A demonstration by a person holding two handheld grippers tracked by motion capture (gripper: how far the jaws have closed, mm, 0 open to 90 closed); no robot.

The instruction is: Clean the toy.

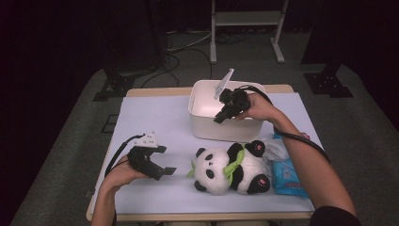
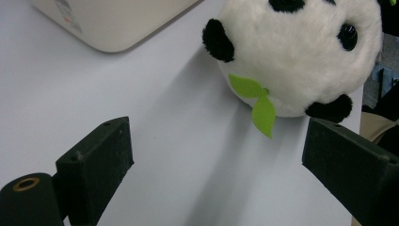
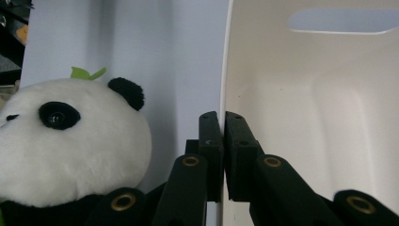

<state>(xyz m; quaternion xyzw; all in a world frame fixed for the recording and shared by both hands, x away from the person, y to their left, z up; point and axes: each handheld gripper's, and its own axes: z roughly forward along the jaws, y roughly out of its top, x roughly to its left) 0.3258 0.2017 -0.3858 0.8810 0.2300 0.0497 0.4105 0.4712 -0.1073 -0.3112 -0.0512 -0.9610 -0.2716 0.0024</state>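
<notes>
the right gripper (image 1: 219,118) is clamped on the near wall of the cream rectangular plastic bin (image 1: 207,129) – one jaw inside, one outside – and this bin sits toward the far edge of the white tabletop (image 1: 155,117). the left gripper (image 1: 165,162), near the table's left front corner, has its jaws spread wide with nothing between them – aimed at the black-and-white plush panda (image 1: 230,168) lying near the front edge.

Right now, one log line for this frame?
right claw: shut on bin wall | left claw: open, nothing held, aimed at panda | panda: lying on table, beside bin
</notes>
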